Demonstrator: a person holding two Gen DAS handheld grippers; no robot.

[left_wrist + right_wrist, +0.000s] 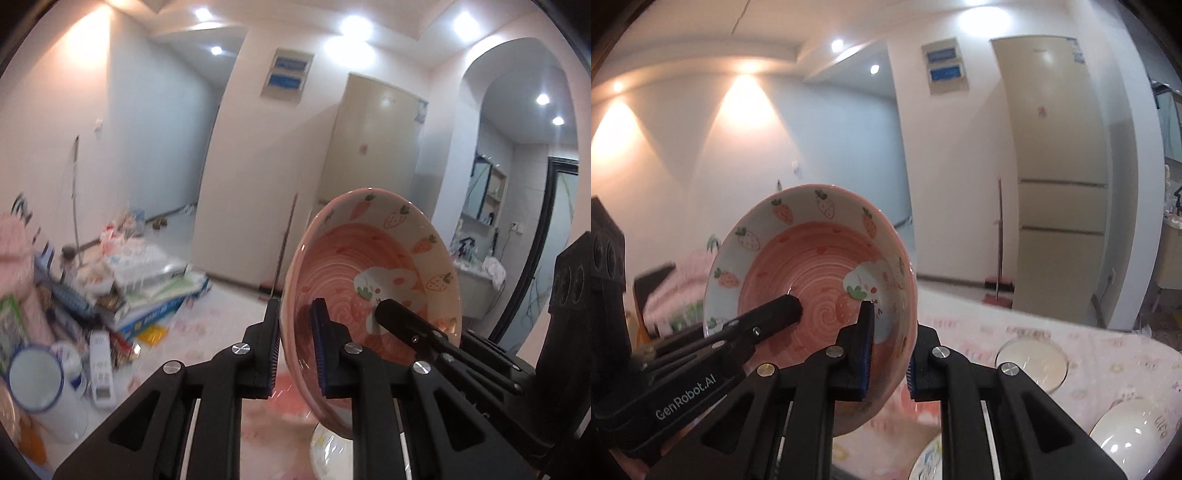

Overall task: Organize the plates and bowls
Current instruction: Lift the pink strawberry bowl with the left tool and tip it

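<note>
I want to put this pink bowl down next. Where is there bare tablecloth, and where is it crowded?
Both grippers, left and right, grip the pink bowl by its rim. Bare tablecloth lies behind the glass dish. The right edge is crowded with a white bowl; the enamel mug side is cluttered.

The left gripper is raised and pointing forward, its jaws closed on the rim of the pink strawberry bowl, one blue-padded finger inside the bowl and the other against its outer wall. The right gripper clamps the opposite rim the same way, one finger inside, the other outside. Each gripper's black finger shows in the other's view, reaching into the bowl, so both hold it tilted on edge between them
</note>
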